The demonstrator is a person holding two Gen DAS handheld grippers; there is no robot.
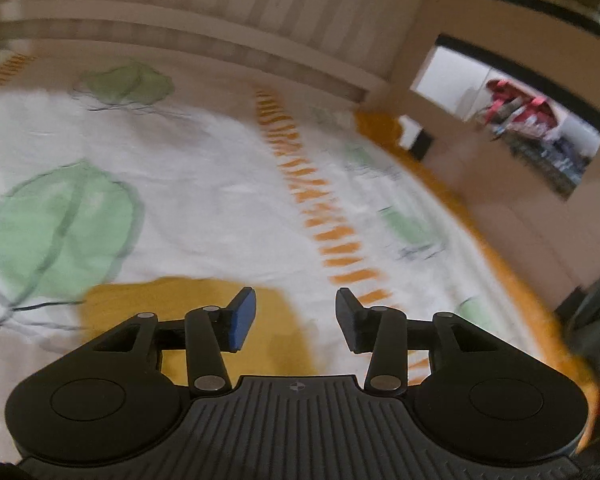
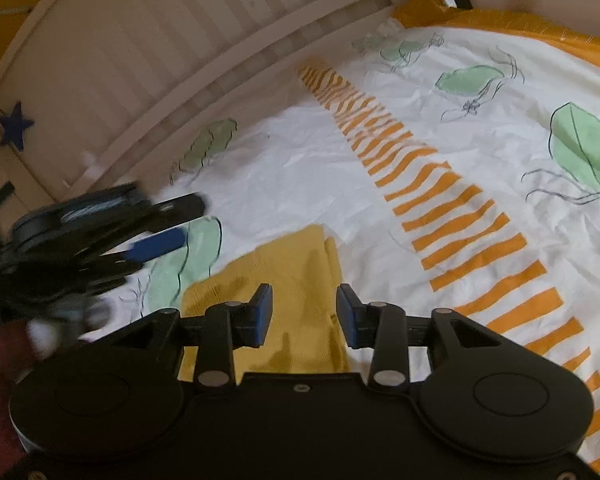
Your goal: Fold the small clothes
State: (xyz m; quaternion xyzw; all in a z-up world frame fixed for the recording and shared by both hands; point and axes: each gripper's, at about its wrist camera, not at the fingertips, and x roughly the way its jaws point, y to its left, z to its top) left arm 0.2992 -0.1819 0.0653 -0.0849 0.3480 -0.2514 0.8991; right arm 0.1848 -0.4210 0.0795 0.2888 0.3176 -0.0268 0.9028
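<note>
Right gripper [image 2: 304, 316] closest in its own view: jaws parted to a moderate gap, blue pads facing each other, nothing between them. It hangs over the near part of the yellow garment [image 2: 288, 280], not gripping it; whether the fingertips touch the cloth cannot be told.

Yellow garment lies flat on the bedsheet [image 2: 300, 148], a folded edge running along its right side, shadows of the fingers on it. Small mustard piece, roughly rectangular as it lies.

Left gripper [image 1: 296, 316] in its own view: jaws also apart, about medium width, empty. The same garment [image 1: 172, 312] sits under and left of its fingers, partly hidden by the gripper body. This view is motion-blurred.

From the right wrist view the left gripper [image 2: 156, 228] shows at the left edge, blurred, one blue pad visible, above the sheet just left of the garment's far corner. A dark red sleeve [image 2: 0, 380] at the lower left edge.

Farther out: sheet is white with green leaf shapes and a band of orange stripes [image 2: 440, 184] running diagonally away. Orange border [image 2: 500, 20] along the far edge of the bed. Behind it a pale slatted headboard [image 2: 148, 48] with a dark blue star [image 2: 15, 126] at its left. In the left view, a wall opening [image 1: 520, 120] far right with red and dark items, too blurred to name.
</note>
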